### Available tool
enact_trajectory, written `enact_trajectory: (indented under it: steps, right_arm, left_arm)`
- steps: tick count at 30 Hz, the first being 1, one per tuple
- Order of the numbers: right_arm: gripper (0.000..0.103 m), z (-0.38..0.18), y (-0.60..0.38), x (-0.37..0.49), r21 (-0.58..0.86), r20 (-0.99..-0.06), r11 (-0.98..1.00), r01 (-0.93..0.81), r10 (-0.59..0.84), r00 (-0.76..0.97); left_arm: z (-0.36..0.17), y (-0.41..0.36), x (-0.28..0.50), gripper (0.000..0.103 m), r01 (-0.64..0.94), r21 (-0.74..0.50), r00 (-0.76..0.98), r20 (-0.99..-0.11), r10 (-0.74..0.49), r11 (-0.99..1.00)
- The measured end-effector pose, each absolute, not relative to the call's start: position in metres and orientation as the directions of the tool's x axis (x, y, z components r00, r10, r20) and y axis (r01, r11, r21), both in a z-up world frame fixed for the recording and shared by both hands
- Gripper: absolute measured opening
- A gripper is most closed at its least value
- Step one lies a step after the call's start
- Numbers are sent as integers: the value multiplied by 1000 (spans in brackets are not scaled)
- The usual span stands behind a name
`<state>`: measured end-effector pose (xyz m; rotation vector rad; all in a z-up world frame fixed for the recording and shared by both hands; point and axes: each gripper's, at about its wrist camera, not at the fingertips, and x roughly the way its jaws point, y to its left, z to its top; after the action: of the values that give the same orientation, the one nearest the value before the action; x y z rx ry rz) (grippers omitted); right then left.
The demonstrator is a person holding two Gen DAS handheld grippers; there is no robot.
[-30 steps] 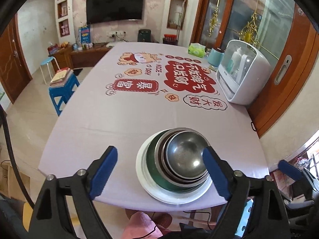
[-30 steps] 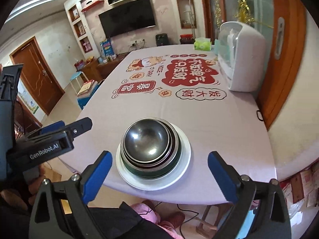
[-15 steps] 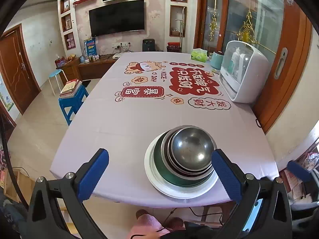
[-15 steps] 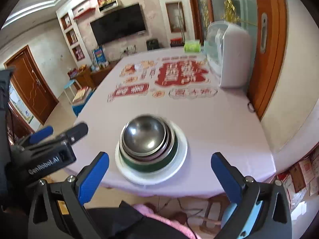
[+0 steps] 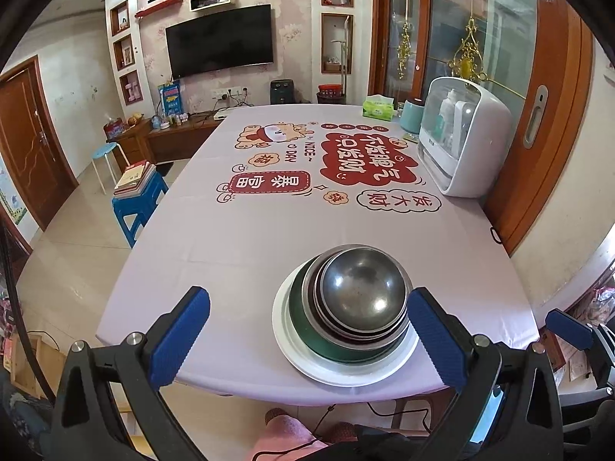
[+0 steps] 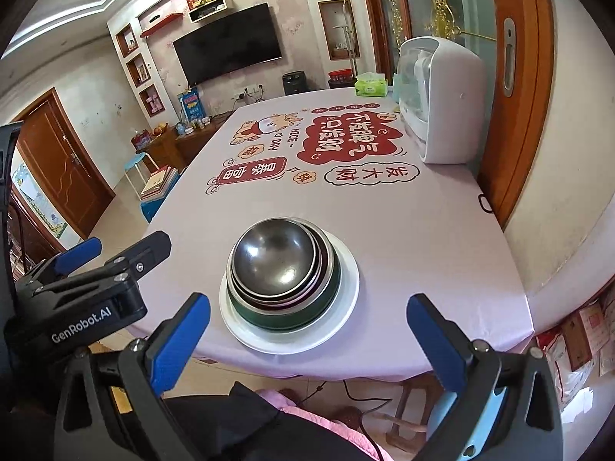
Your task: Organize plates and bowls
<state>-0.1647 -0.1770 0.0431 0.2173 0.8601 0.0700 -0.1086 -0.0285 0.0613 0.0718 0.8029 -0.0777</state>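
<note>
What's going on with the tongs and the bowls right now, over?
Both tongs open, left and right, holding nothing. Bowls stacked on the white plate near the table edge. Nothing in the way.

White plate [image 5: 307, 365] under a dark green bowl [image 5: 307, 330]; nested inside it, bare steel-grey metal bowls [image 5: 361, 288], one with a dark reddish outer wall. Tablecloth [image 5: 238, 253] pale lilac-pink, printed with red cloud-shaped panels carrying white characters, white clouds outlined in black, small peach clouds and a cartoon figure in a red hat. Left gripper [image 5: 307, 338] black with blue finger pads [image 5: 180, 334]; right gripper [image 6: 307, 342] the same, black with blue pads. Cabinet [image 5: 469, 138] on the table white with a clear front. Tissue pack [image 5: 378, 109] green. Stool [image 5: 138, 203] blue. Doors reddish-brown wood. Television [image 5: 221, 44] black.
</note>
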Motion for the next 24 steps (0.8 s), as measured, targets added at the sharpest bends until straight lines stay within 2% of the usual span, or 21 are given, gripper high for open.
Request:
enact_trajectory:
  steps: [24]
  right_arm:
    - [103, 43, -177, -163, 224, -746, 974, 22, 157, 647]
  left_arm:
    - [54, -27, -98, 102, 84, 46, 665, -746, -22, 995]
